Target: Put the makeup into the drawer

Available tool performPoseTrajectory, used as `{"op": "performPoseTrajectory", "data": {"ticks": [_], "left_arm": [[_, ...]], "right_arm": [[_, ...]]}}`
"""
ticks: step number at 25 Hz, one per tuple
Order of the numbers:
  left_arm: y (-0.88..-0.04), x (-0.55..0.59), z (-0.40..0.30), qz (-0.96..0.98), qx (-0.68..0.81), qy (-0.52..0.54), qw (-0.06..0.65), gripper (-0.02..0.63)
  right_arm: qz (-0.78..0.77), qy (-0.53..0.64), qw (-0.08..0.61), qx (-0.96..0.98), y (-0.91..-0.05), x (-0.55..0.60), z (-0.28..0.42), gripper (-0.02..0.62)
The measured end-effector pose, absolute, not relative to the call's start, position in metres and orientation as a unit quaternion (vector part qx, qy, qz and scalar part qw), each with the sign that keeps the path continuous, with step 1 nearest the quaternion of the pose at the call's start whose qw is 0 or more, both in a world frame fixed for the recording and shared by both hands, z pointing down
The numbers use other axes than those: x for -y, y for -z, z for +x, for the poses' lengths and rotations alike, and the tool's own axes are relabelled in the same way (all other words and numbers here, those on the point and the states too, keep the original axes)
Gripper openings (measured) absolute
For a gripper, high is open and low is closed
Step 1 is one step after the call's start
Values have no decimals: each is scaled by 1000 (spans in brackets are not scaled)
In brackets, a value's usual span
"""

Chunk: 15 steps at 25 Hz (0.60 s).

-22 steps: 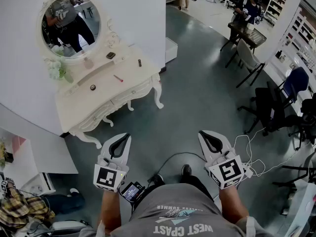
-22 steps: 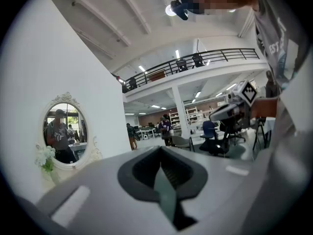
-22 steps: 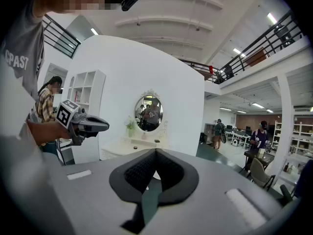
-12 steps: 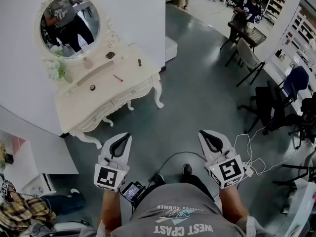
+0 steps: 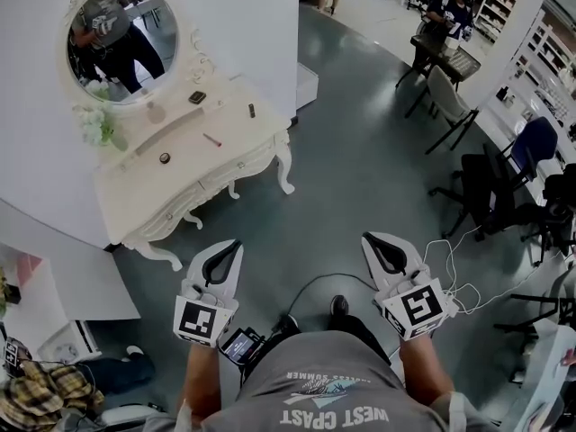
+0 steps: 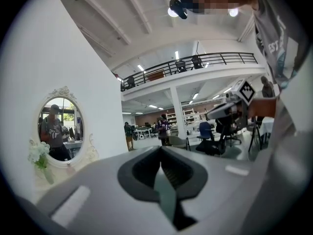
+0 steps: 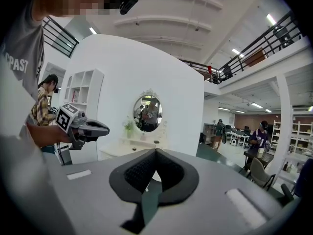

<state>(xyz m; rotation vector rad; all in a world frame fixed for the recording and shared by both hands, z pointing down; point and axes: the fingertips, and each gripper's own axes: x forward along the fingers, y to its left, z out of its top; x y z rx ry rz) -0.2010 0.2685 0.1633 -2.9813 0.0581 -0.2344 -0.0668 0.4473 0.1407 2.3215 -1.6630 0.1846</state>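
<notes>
- The makeup lies on top of the white dressing table (image 5: 236, 147): a dark compact (image 5: 196, 97) and a short dark stick (image 5: 251, 110) toward its back, a pink pencil (image 5: 212, 139) mid-top, and a small round pot (image 5: 164, 158) nearer its front edge.
- The table's drawer fronts are too small to read as open or closed.
- An oval mirror (image 5: 121, 30) stands at the table's back, with pale flowers (image 5: 94, 126) just beside it.
- The left gripper (image 5: 236, 243) is well apart from the table's front, out over the floor. Its jaws are closed together with nothing between them.
- The right gripper (image 5: 366, 238) is farther from the table, and its jaws are also pressed together and empty.
- The only readable writing is on the person's grey T-shirt (image 5: 328, 385), where "WEST" is followed by a word that looks like "COAST" (upside down in the head view). Each gripper's cube carries black-and-white square markers.
- Bare grey floor (image 5: 342, 178) lies open between the table's curved legs and both grippers.
- A white wall edge ends just past the table's far end, and a low white unit (image 5: 81, 282) stands close by its near corner.
- Office chairs (image 5: 490, 187) and loose white cables (image 5: 463, 277) are well away from the table, across the floor.
</notes>
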Motion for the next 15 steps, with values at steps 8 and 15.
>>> {"op": "performPoseTrajectory", "data": {"ticks": [8, 15], "left_arm": [[-168, -257, -200, -995, -6, 72, 65, 2], [-173, -248, -194, -995, -26, 81, 60, 2]], "right_arm": [[805, -59, 146, 573, -133, -429, -70, 2], [797, -59, 141, 585, -136, -410, -45, 2]]}}
